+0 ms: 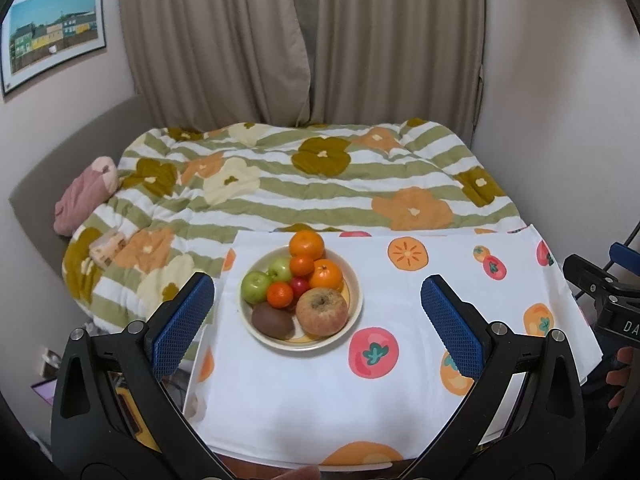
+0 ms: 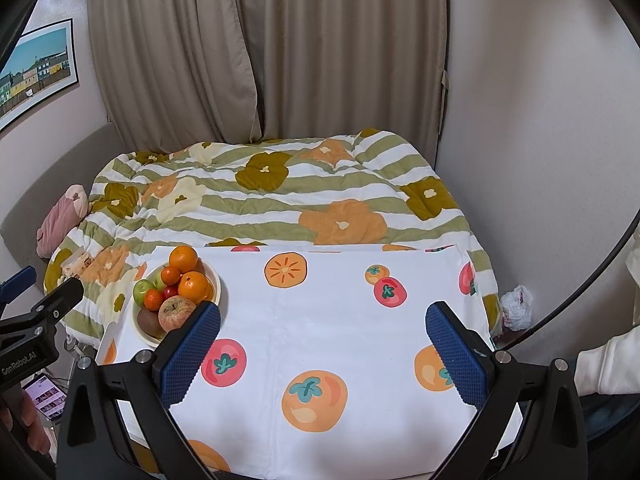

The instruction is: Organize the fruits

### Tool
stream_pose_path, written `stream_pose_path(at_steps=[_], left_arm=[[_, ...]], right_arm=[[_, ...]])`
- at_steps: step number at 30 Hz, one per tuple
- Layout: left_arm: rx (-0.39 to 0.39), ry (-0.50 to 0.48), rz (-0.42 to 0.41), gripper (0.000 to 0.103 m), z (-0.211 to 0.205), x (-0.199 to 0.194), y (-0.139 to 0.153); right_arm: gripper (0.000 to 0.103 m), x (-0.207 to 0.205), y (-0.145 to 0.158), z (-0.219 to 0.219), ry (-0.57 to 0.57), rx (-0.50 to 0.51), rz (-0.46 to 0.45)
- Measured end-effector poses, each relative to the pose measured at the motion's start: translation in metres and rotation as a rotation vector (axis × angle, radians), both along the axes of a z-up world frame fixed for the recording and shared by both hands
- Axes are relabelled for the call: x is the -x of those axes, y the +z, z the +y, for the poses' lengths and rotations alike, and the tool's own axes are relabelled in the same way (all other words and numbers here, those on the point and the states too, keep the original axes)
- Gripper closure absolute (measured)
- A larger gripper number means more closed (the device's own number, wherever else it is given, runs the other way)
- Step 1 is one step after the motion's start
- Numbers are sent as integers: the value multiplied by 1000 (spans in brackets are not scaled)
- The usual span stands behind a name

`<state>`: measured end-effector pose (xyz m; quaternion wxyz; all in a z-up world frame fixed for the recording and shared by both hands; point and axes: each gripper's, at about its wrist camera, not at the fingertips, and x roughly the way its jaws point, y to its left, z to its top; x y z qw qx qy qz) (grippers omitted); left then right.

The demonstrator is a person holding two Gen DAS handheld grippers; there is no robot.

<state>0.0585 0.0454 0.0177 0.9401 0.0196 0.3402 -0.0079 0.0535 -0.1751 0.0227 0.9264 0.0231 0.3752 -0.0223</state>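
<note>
The bowl (image 1: 301, 344) of fruits (image 1: 308, 280) is sitting at the left of the cloth-covered surface (image 2: 340, 320) while the left gripper (image 1: 316, 312) and right gripper (image 2: 322, 344) are hovering with fingers apart, holding nothing

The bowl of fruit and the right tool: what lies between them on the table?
Only bare printed tablecloth. In the right wrist view the bowl sits beside the left finger of the open right tool, with nothing between the fingers.
</note>
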Motion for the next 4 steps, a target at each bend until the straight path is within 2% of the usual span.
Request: stream_pose_path(at_steps=[4], left_arm=[[4,-4,4,0,0,-1,-1]], right_arm=[[0,0,0,0,-1,1,1]])
